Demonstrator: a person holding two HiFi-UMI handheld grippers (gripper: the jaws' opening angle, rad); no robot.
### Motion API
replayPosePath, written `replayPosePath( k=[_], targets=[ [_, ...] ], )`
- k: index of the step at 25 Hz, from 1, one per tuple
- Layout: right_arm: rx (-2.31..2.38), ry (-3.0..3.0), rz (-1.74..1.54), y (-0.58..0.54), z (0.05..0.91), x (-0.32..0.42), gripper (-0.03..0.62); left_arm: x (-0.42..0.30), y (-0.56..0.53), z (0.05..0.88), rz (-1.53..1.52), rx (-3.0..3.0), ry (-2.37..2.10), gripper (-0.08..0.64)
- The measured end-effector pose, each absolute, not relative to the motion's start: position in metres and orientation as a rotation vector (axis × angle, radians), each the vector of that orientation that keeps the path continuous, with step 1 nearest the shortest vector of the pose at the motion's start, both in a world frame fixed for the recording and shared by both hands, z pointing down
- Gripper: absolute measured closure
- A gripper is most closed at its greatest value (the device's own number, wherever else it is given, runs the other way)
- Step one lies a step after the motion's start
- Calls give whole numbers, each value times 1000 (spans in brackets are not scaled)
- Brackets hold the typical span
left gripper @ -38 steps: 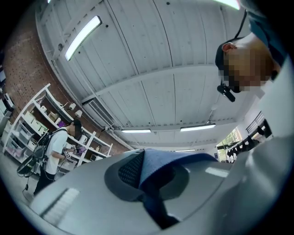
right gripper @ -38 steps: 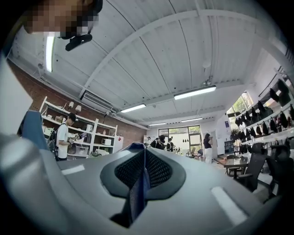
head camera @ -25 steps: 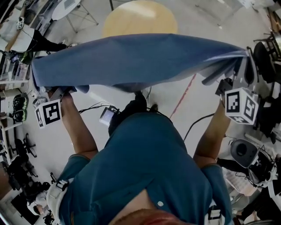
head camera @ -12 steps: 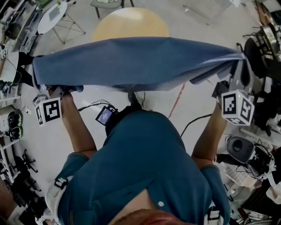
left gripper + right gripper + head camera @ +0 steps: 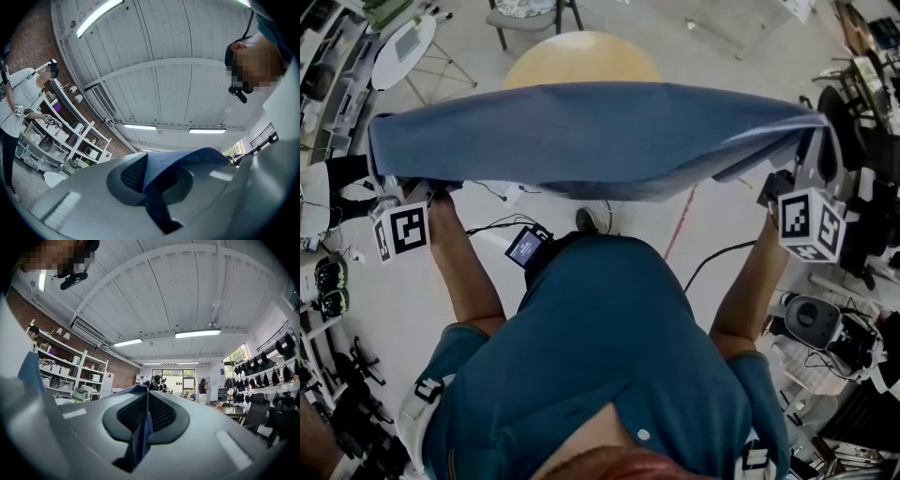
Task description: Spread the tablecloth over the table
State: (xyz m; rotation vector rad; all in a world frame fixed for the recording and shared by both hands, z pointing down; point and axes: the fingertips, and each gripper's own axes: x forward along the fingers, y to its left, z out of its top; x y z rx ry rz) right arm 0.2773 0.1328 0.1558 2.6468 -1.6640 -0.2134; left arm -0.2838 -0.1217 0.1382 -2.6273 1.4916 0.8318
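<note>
Head view: from above, steeply down past the person's torso (image 5: 600, 356) onto floor (image 5: 722, 47) and round table (image 5: 581, 58). Both gripper views: close over own jaws, tilted up, sharing ceiling (image 5: 178, 84) (image 5: 187, 296) and shelving (image 5: 70, 136) (image 5: 70, 366)

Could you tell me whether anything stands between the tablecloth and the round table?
Nothing visible does. The tablecloth hangs stretched in the air in front of the round table, whose near part the cloth hides.
</note>
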Motion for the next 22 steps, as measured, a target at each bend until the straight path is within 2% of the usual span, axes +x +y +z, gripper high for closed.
replayPosePath(
  k=[14,22],
  targets=[
    [2522,-1754,-56,-9,177,316,575,-298,-232,168,757,-2583,1657,561],
    [2480,-1842,130,-113,229,387,575,-287,-313,215,558,-2489,1910,561]
  ],
)
